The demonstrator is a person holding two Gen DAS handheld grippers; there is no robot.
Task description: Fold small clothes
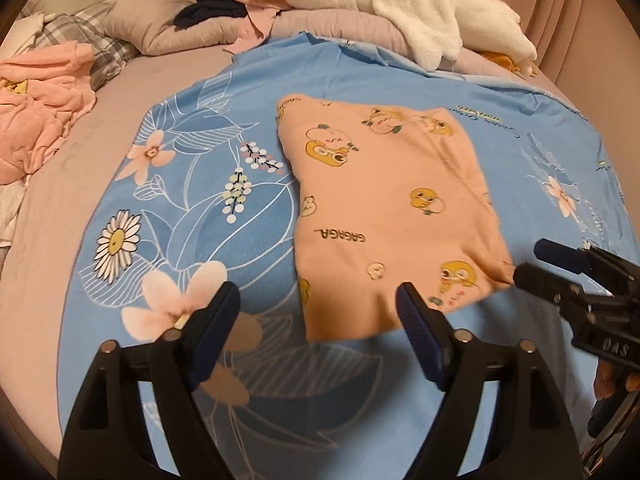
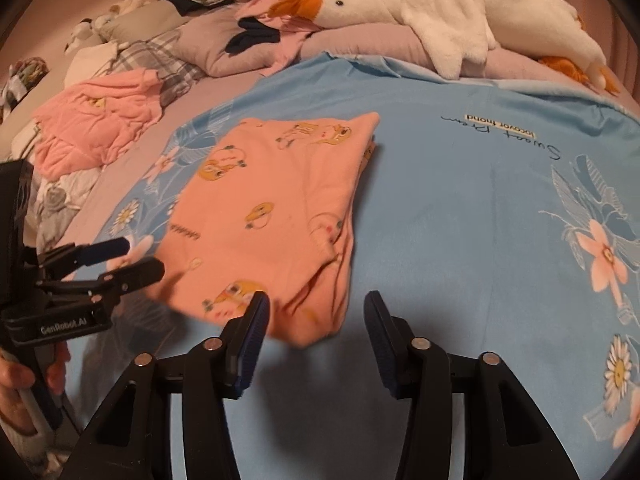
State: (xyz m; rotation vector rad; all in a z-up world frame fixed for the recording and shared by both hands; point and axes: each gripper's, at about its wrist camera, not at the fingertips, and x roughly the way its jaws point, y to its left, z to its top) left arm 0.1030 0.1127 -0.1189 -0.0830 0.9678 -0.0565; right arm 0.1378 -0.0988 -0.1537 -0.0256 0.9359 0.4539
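Observation:
A folded peach garment with yellow duck prints (image 1: pixel 384 208) lies flat on the blue floral cloth (image 1: pixel 192 200); it also shows in the right wrist view (image 2: pixel 264 216). My left gripper (image 1: pixel 318 306) is open and empty, just before the garment's near edge. My right gripper (image 2: pixel 316 312) is open and empty at the garment's near right corner. The right gripper shows in the left wrist view (image 1: pixel 532 264) beside that corner. The left gripper shows in the right wrist view (image 2: pixel 140 258) at the garment's left edge.
A pile of pink clothes (image 2: pixel 100 120) lies at the left on the mauve bed sheet (image 1: pixel 60 184). A white plush goose (image 1: pixel 400 4) rests on pillows at the back. Dark and pink clothes (image 1: pixel 224 4) and a plaid blanket (image 2: pixel 160 56) lie behind.

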